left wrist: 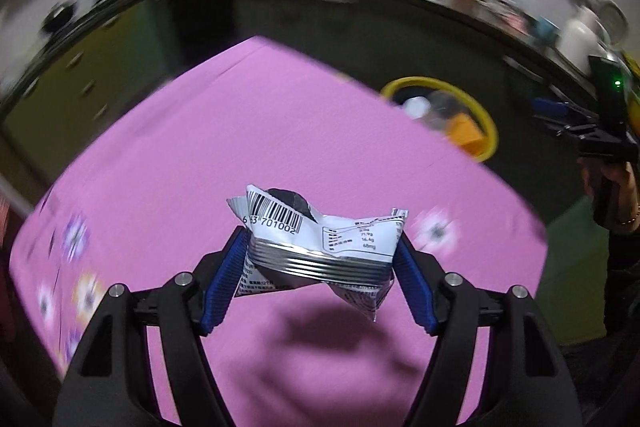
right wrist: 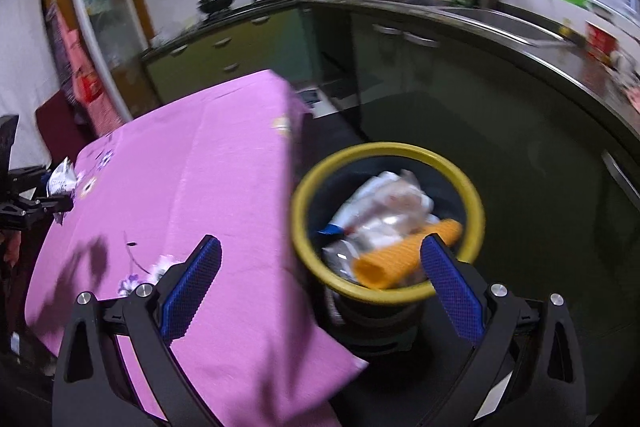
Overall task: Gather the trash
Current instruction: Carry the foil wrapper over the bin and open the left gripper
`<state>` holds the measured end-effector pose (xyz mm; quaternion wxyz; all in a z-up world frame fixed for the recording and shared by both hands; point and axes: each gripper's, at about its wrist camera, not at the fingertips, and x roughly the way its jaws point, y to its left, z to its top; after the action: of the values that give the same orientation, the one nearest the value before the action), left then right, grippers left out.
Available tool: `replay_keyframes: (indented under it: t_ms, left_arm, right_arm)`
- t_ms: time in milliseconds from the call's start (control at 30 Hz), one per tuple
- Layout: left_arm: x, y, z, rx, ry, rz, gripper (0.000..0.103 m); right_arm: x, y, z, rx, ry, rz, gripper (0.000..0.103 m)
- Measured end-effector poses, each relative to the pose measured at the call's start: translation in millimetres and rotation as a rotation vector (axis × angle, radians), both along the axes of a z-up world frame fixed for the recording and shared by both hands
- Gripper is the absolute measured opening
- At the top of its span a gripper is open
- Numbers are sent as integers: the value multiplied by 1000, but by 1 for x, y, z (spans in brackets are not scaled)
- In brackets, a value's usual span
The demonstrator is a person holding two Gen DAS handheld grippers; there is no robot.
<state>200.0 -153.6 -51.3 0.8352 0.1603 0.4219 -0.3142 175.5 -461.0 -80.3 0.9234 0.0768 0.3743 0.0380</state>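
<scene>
Above the pink surface (left wrist: 240, 131), our left claw (left wrist: 320, 247) clenched on a wrapper (left wrist: 320, 239), our right claw (right wrist: 320, 267) released, over the bin (right wrist: 476, 203), trash inside

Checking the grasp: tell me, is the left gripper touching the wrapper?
Touching: left wrist view shows both blue pads of the left gripper pressing the wrapper.

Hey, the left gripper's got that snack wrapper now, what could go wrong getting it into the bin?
1. The left gripper pinches the crumpled wrapper only at its sides; the slick foil may slip out over the pink tablecloth.
2. The yellow-rimmed bin sits off the table edge and already looks full, so the wrapper could bounce out.
3. The open right gripper hovers by the bin and may block the drop.
</scene>
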Motion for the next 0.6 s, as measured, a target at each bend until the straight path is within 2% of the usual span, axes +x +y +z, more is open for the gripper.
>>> replay_keyframes:
  t_ms: [133,300,467,600]
  left_arm:
    - [10,-78,5,4,-24,-155,68]
    - [26,-172,-5,0,6,-315,68]
    - [41,-248,-36,71,18,-480,68]
    - [52,-281,-66,139,54,-531,68]
  right_arm:
    - [-17,-33,-4,26,-3,-65,98]
    - [-31,-69,-15,69,0,-126,98]
    - [-40,-92,-24,106,6,-168,98]
    - [-48,-109,-32,127,13,-200,98]
